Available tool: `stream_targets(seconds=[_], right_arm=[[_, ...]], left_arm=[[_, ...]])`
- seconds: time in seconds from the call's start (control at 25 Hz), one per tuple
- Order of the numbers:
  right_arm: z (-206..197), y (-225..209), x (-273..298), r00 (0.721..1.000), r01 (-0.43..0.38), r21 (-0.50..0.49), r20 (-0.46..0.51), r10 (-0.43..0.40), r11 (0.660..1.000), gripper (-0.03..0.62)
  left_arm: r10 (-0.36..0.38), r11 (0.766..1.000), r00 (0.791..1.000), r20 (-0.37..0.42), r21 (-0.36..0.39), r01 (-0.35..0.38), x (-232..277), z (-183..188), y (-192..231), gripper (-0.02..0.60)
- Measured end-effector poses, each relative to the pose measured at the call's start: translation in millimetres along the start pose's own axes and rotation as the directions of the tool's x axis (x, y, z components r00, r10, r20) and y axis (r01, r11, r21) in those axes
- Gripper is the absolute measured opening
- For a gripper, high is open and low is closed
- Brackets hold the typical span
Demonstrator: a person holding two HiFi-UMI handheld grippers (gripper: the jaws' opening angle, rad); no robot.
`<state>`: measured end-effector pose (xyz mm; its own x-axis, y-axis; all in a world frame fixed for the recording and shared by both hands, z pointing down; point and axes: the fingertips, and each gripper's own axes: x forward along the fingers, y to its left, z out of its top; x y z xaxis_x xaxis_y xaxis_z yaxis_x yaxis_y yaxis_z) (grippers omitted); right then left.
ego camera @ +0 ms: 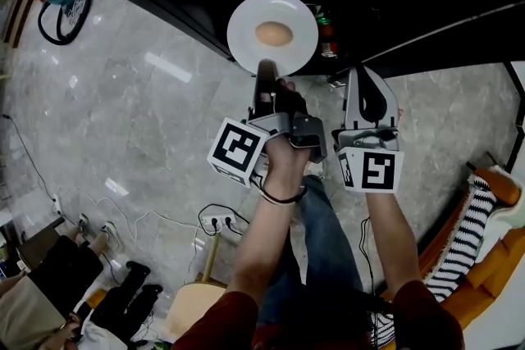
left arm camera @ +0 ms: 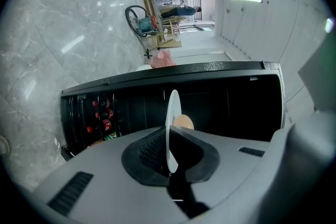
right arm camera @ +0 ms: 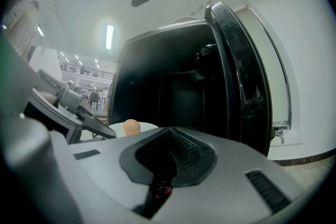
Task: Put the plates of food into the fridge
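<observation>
The left gripper [ego camera: 267, 76] pinches the near edge of a white plate [ego camera: 246, 37]. The plate sticks out straight ahead of its jaws. A round tan piece of food [ego camera: 273, 34] sits in the middle of it. The right gripper [ego camera: 367, 94], just beside the left one, is squeezed closed on nothing. The dark open fridge [right arm camera: 173, 81] is in front of both.

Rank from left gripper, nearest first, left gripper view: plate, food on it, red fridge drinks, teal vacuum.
1. Plate: clamped in left gripper.
2. Food: on the plate's right face.
3. Red drinks: inside fridge, left.
4. Teal vacuum: floor beyond, top.
</observation>
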<state>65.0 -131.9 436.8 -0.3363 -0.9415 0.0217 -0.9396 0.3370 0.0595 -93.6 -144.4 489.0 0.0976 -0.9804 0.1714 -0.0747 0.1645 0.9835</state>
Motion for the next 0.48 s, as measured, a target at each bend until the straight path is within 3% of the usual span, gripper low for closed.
stream_targets(seconds=[0.48], right_arm=[[-6.6, -12.7, 5.1, 1.0, 0.006, 0.002, -0.02, -0.006, 1.0, 0.009]], left_arm=[[0.016, 1.0, 1.0, 0.011, 0.015, -0.016, 26.4, -5.3, 1.1, 0.015]])
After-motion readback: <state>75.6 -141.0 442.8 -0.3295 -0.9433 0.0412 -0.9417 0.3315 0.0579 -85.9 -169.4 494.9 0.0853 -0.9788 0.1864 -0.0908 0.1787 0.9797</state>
